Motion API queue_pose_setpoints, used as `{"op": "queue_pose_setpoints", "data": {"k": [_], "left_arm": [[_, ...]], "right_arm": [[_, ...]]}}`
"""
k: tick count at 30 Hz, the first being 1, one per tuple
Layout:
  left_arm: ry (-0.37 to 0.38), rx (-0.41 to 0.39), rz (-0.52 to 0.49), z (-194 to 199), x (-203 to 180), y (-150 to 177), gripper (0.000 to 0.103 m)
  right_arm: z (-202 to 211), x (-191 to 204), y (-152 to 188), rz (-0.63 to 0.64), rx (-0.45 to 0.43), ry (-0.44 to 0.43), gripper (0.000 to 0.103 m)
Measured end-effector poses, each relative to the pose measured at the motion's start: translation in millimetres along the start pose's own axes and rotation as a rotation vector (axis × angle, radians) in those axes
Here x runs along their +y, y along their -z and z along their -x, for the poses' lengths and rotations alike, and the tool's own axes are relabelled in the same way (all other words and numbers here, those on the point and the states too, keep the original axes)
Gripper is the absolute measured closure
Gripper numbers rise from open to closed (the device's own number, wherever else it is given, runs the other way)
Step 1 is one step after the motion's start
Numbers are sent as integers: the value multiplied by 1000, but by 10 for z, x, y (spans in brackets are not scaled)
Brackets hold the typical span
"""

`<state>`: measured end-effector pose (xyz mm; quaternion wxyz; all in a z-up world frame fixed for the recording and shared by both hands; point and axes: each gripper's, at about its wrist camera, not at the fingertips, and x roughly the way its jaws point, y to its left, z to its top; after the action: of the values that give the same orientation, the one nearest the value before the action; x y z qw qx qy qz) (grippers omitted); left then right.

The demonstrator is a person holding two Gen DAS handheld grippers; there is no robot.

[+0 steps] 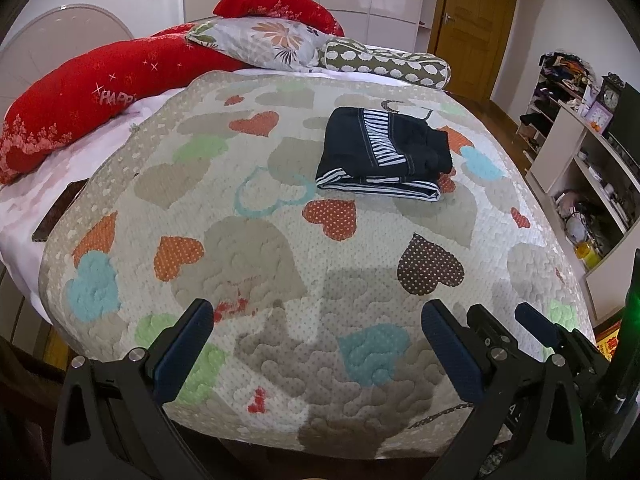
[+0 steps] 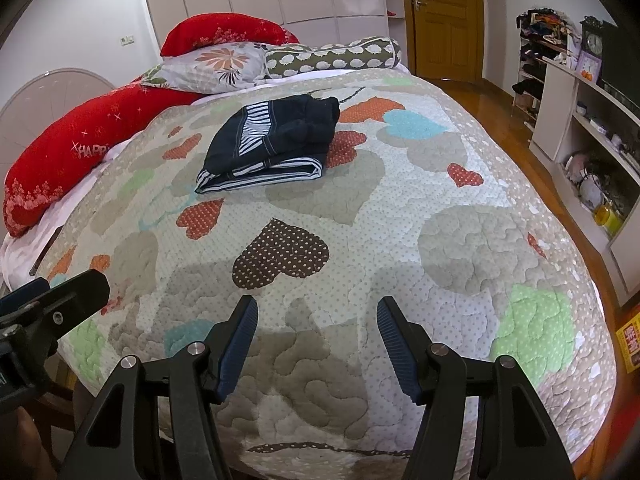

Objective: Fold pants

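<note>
Dark navy pants (image 1: 386, 152) with a striped white lining lie folded in a compact stack on the heart-patterned quilt (image 1: 280, 240), toward the far middle of the bed. They also show in the right wrist view (image 2: 272, 148). My left gripper (image 1: 316, 322) is open and empty, hovering over the quilt's near edge, well short of the pants. My right gripper (image 2: 316, 316) is open and empty, also over the near edge. The right gripper shows at the right of the left wrist view (image 1: 536, 320). The left gripper shows at the left edge of the right wrist view (image 2: 52, 300).
Red pillows (image 1: 80, 96), a floral pillow (image 1: 260, 42) and a spotted bolster (image 1: 388, 64) lie at the bed's head. White shelves (image 1: 592, 184) with clutter stand to the right across a wooden floor. A wooden door (image 1: 472, 16) is at the back.
</note>
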<state>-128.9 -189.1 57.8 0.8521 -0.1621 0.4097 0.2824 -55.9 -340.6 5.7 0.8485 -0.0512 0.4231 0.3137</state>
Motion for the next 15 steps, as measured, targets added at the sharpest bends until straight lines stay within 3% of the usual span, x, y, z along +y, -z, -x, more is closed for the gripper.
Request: {"op": "queue_pose_setpoints", "data": {"k": [15], "left_arm": [[4, 8, 2, -43, 10, 4, 0]], "right_arm": [[-43, 12, -16, 25, 9, -3, 36]]}}
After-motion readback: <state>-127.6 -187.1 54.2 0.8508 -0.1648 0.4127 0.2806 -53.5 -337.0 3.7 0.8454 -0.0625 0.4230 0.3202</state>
